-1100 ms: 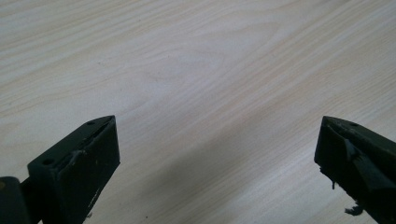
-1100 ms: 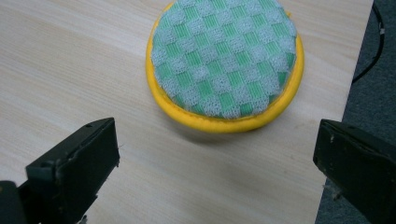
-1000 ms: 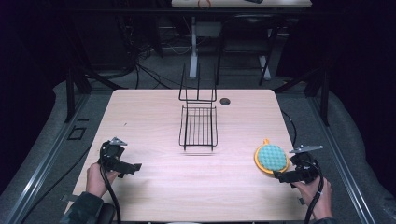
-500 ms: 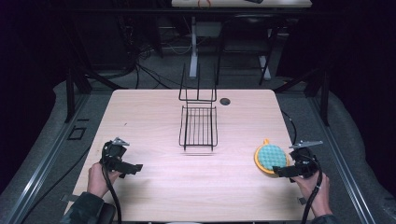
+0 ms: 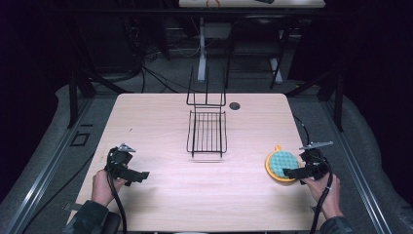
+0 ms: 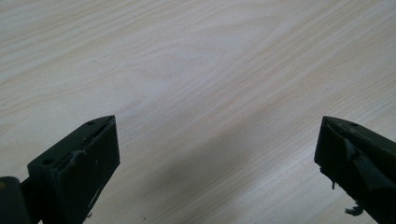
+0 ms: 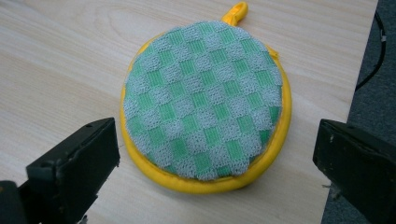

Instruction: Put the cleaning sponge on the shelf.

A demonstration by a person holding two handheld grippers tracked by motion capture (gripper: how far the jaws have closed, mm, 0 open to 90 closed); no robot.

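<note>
Right tongs moved a bit toward desk's near edge vs 1 s ago, hand pulled back w/ them. They now sit at the near-right rim of the round yellow-green scrubber, jaws spread wide.

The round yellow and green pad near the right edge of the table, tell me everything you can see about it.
The pad is a flat round disc with a yellow rim and a small yellow loop at its far edge. Its top is a knitted-looking mesh in a green and pale grey check. It lies flat on the wooden table, near the right edge. The right tool sits just in front of it, jaws wide apart and not touching it. Nothing but the table touches it.
</note>
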